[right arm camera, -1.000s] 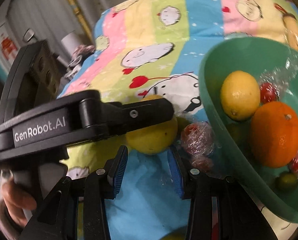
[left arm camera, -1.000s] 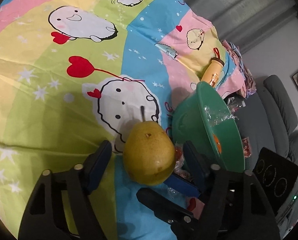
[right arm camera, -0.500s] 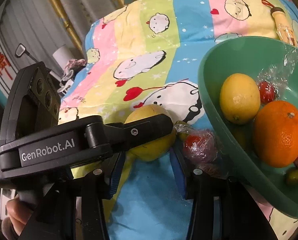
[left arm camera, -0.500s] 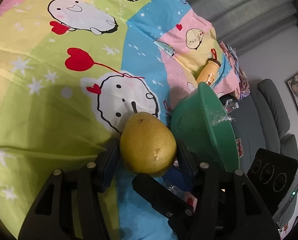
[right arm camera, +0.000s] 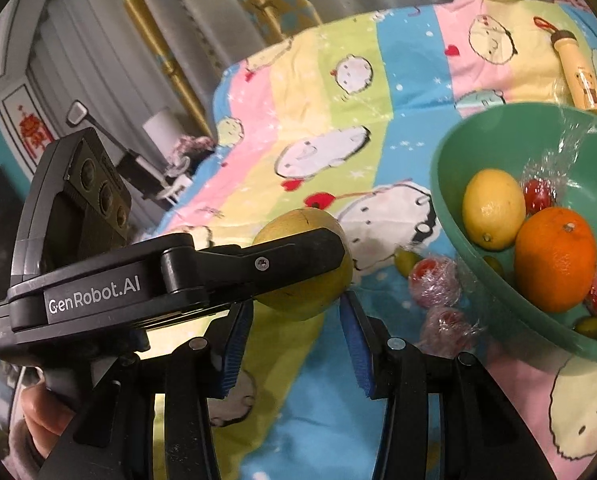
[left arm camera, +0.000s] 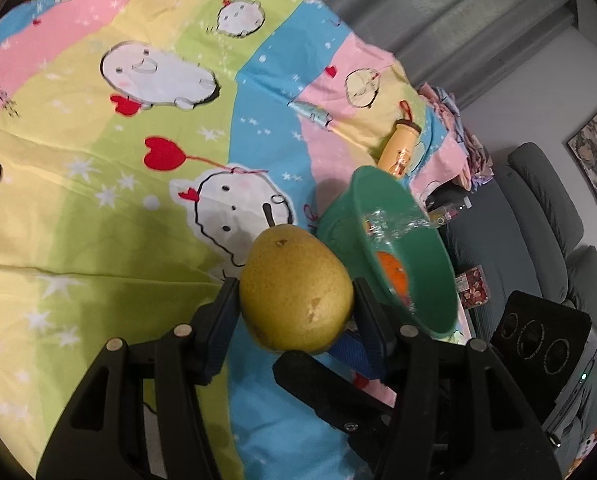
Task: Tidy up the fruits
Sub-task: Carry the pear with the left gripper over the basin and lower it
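Cartoon-print patchwork bedsheet [left arm camera: 98,208], pastel, serves as the work surface. Left gripper [left arm camera: 294,312] clamps a yellow-green speckled pear [left arm camera: 296,292] for transfer, probably to the green plastic bowl [right arm camera: 446,184] just beside it, which already holds lemon [right arm camera: 492,208] and orange [right arm camera: 554,258]. Right gripper [right arm camera: 294,344] hangs parted, empty. Left gripper's casing reads "GenRobot.AI".

"GenRobot.AI" stands in white on the side of the left gripper [right arm camera: 298,276], left of the right fingers [right arm camera: 234,344]. No other text is legible.
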The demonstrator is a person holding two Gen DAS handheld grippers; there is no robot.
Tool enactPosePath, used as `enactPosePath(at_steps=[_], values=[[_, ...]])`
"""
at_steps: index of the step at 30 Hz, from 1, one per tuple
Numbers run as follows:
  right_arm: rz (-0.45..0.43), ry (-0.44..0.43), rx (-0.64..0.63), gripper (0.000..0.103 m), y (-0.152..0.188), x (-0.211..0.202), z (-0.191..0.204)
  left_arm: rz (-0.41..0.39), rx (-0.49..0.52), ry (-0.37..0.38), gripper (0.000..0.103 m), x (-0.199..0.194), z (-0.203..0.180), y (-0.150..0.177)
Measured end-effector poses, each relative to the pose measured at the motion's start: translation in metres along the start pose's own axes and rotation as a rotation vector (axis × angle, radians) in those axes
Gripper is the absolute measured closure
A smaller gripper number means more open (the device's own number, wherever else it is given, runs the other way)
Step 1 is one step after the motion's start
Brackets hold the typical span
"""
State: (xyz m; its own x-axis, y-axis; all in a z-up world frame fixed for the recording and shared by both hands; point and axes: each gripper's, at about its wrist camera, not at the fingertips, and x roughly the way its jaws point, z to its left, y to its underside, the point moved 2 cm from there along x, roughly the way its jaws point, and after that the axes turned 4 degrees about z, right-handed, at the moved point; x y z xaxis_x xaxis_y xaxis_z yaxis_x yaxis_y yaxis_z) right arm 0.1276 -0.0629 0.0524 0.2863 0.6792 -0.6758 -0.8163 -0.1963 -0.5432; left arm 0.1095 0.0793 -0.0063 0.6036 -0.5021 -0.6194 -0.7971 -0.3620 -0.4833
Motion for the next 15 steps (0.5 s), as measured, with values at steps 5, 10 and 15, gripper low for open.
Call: enactPosePath(at_steps=[5, 10, 15], values=[[-0.056, -0.012, -0.025, 0.056, -0.003, -0.025, 0.010, -0.045, 0.042, 0.012, 0.047, -0.016, -0.024, -0.001], [-0.109, -0.019, -0.053, 0.056, -0.009, -0.052, 0.010, -0.091, 0.088, 0.027, 0.047, -0.024, -0.051, 0.000], [-0.134, -0.041, -0.058, 0.056, -0.014, -0.075, -0.002, -0.124, 0.137, 0.007, 0.047, -0.021, -0.082, 0.001]])
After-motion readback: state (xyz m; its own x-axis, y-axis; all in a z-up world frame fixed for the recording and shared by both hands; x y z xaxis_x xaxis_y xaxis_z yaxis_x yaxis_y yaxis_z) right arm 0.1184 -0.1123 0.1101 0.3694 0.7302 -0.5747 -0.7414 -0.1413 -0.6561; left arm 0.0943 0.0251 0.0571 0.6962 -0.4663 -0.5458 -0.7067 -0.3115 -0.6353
